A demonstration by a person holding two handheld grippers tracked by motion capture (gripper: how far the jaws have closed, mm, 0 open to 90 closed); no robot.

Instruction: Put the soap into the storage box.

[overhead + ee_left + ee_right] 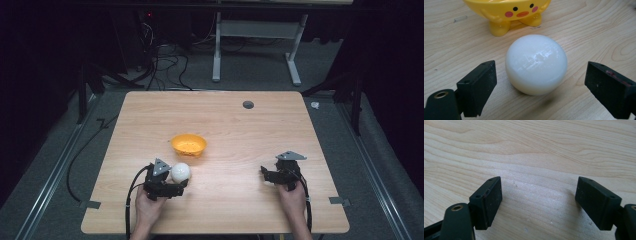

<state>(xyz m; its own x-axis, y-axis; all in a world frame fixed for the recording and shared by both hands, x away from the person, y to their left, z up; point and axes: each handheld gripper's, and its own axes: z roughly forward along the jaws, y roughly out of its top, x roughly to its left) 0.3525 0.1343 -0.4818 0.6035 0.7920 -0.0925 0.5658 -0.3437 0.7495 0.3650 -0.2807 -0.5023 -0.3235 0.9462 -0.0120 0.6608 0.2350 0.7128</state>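
The left gripper (539, 82) has its 2 jaws spread apart, flanking the white ball (536, 63) without touching it. The ball rests on the wooden table (240, 125), near the left front, just in front of the yellow bowl (188, 144). The right gripper (537, 203) stands open over bare wood at right.

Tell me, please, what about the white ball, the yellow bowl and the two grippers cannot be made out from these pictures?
- Yellow bowl: its rim and inside are cut off by the top edge of the left gripper view; in the high view it is too small to show whether it holds anything.
- White ball: its underside and far side are hidden by its own bulk.
- Right gripper: small in the high view, its body hiding part of the jaws.
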